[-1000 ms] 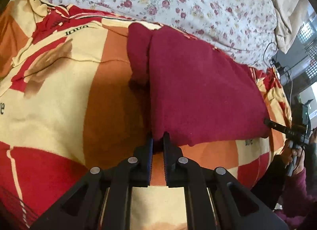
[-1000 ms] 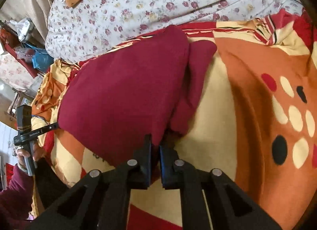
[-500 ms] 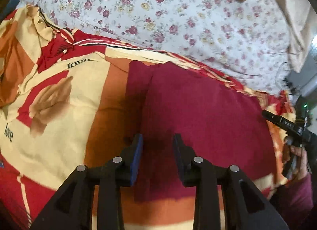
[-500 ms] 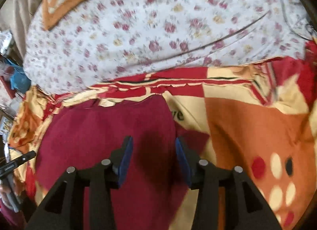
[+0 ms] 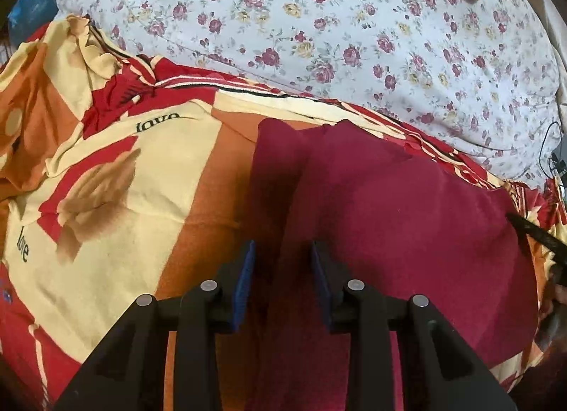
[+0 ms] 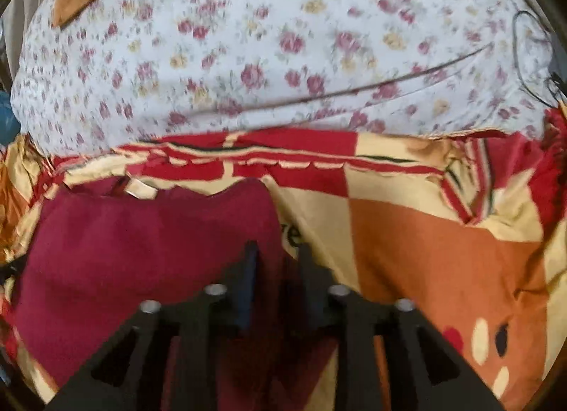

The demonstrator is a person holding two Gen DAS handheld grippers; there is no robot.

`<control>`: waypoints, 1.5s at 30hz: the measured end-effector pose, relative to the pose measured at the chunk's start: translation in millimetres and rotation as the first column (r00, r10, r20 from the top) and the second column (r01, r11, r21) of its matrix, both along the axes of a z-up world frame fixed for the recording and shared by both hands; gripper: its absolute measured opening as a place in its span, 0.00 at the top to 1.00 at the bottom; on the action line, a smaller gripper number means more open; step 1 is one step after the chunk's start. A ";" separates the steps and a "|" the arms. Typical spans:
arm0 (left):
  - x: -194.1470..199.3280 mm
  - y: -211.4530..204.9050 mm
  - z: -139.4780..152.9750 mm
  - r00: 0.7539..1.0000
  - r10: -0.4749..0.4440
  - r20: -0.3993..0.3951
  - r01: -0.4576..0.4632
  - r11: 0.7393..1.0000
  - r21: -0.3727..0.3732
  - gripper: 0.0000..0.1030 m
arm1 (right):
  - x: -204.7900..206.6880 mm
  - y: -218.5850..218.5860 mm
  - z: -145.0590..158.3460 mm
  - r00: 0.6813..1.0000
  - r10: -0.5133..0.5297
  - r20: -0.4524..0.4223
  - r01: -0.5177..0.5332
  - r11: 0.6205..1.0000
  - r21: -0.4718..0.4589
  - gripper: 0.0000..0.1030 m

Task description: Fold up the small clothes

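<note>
Maroon garment (image 5: 389,219) lies spread flat on a red, orange and cream patterned blanket (image 5: 117,191) covering the bed, its far edge close to a white floral quilt (image 5: 354,39) bunched up behind. One narrower flap sits alongside the main panel on the left side, which suggests a side has already been turned in so the piece can be squared up. The left tool (image 5: 281,269) hovers over that flap with its blue-padded jaws partly apart and no cloth pinched between them. The right tool (image 6: 274,265) stands over the garment's opposite edge, where the fabric meets the blanket; its jaws are closing, with a narrow gap left, and dark fabric seems to sit beneath them, though blur keeps me from telling whether any is caught. Having one tool at each side looks like preparation for lifting both edges evenly.
</note>
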State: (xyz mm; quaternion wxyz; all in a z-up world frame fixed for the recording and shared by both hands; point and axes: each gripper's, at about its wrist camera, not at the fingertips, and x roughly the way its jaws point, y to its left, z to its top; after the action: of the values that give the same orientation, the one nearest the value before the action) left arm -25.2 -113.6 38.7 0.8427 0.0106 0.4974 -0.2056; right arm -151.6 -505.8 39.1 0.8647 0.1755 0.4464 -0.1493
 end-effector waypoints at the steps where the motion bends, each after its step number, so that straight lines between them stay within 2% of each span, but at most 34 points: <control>1: -0.3 -0.2 0.2 1.000 0.001 0.002 -0.001 1.000 0.000 0.79 | -6.1 3.3 11.4 1.000 0.001 0.019 -0.001 1.000 0.004 0.69; 6: -0.3 2.1 -0.1 1.000 0.013 0.003 -0.012 1.000 -0.020 0.79 | -11.3 43.1 50.0 0.989 0.120 0.087 -0.121 0.993 0.009 0.68; 8: -0.7 4.0 -0.4 1.000 0.013 0.003 -0.013 0.999 -0.034 0.79 | -3.0 67.9 59.6 0.978 0.181 0.105 -0.185 0.982 0.029 0.60; 11: -0.1 6.6 -1.5 1.000 0.009 0.003 -0.009 0.999 -0.048 0.78 | 13.0 100.4 63.0 0.963 0.242 0.121 -0.251 0.966 0.064 0.57; 15: 2.1 8.9 -3.3 1.000 0.013 -0.003 -0.013 0.997 -0.072 0.76 | 41.0 142.2 55.4 0.941 0.316 0.123 -0.331 0.934 0.131 0.57; 18: 2.9 12.2 -4.9 1.000 0.013 -0.006 -0.014 0.995 -0.094 0.74 | 63.6 176.0 50.6 0.921 0.369 0.126 -0.385 0.912 0.143 0.57; 20: 4.4 15.7 -6.6 1.000 0.022 -0.011 -0.023 0.994 -0.107 0.68 | 80.4 196.0 47.2 0.910 0.395 0.127 -0.412 0.899 0.151 0.57; 21: 5.4 17.4 -7.5 0.999 0.028 -0.016 -0.029 0.993 -0.112 0.64 | 89.2 204.8 45.3 0.906 0.404 0.127 -0.421 0.894 0.156 0.57; 23: 9.0 22.3 -9.8 0.998 0.037 -0.042 -0.042 0.989 -0.138 0.62 | 101.5 216.5 42.6 0.902 0.412 0.127 -0.429 0.888 0.167 0.57; 25: 11.7 25.2 -11.1 0.997 0.040 -0.067 -0.050 0.986 -0.161 0.61 | 113.9 225.5 39.1 0.899 0.418 0.131 -0.436 0.880 0.188 0.57; 28: 10.3 24.1 -9.9 0.998 0.032 -0.061 -0.041 0.987 -0.154 0.61 | 137.4 238.1 33.8 0.896 0.424 0.129 -0.443 0.870 0.217 0.57; 33: 8.7 23.2 -7.8 0.998 0.011 -0.059 -0.019 0.990 -0.139 0.61 | 181.4 251.0 9.5 0.896 0.442 0.039 -0.434 0.857 0.279 0.57; 37: 9.5 25.8 -7.1 0.997 0.000 -0.081 -0.012 0.989 -0.148 0.61 | 199.2 253.2 -13.3 0.902 0.430 -0.028 -0.401 0.861 0.312 0.57; 39: 8.2 28.6 -4.2 0.996 -0.012 -0.094 -0.003 0.988 -0.155 0.61 | 202.2 250.0 -16.4 0.912 0.410 -0.017 -0.383 0.864 0.325 0.63; 40: 7.0 30.5 -2.3 0.995 -0.018 -0.097 0.002 0.987 -0.160 0.61 | 203.3 248.9 -16.9 0.916 0.401 -0.023 -0.374 0.872 0.314 0.81; 41: 5.5 32.4 -0.4 0.995 -0.022 -0.096 0.006 0.987 -0.160 0.61 | 203.5 247.3 -17.2 0.918 0.396 -0.029 -0.370 0.881 0.295 0.94; 45: 0.1 36.7 9.5 0.998 -0.019 -0.066 0.008 0.987 -0.158 0.61 | 201.8 240.9 -11.7 0.920 0.390 0.029 -0.377 0.865 0.330 0.96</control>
State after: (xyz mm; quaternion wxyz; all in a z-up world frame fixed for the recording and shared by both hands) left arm -25.1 -76.9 48.2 0.8223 -0.0595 0.5077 -0.2500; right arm 50.2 -264.9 27.4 0.8267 0.2222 0.5074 0.0989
